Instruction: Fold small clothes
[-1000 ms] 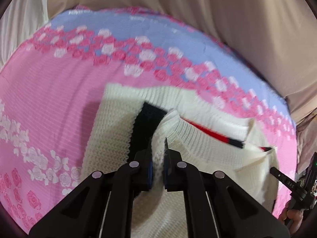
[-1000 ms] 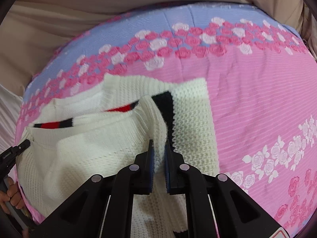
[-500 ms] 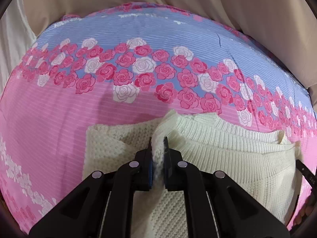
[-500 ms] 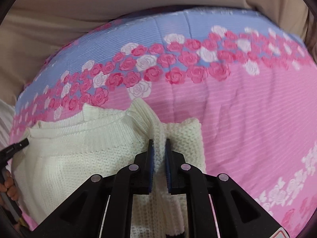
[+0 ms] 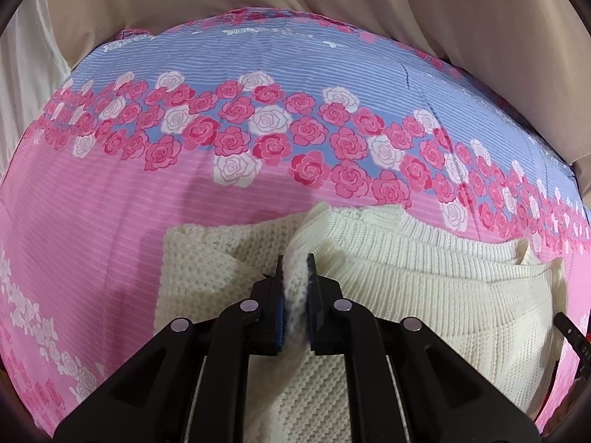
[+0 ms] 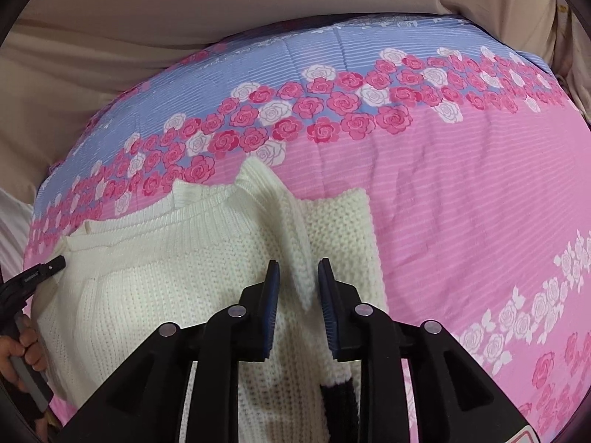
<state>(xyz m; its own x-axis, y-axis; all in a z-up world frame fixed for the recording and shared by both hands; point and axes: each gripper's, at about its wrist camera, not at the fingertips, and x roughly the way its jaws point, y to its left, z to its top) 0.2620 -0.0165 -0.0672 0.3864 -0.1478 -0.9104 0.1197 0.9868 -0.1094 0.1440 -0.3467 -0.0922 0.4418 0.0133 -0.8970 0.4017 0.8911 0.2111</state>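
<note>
At lower centre, we are pinching the sweater (image 5: pixel 424 277) fold with the left gripper (image 5: pixel 295 262) while the right gripper (image 6: pixel 298 263) is opening around its ridge, risking lopsided slumping.

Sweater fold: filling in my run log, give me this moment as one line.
stage: fold laid down | left gripper: shut on sweater | right gripper: opening, sweater fold between jaws | surface: bedsheet

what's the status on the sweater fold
Left gripper shut on cream knit sweater. Right gripper opening, knit ridge loose between pads. Nothing blocking on pink rose bedsheet.
</note>
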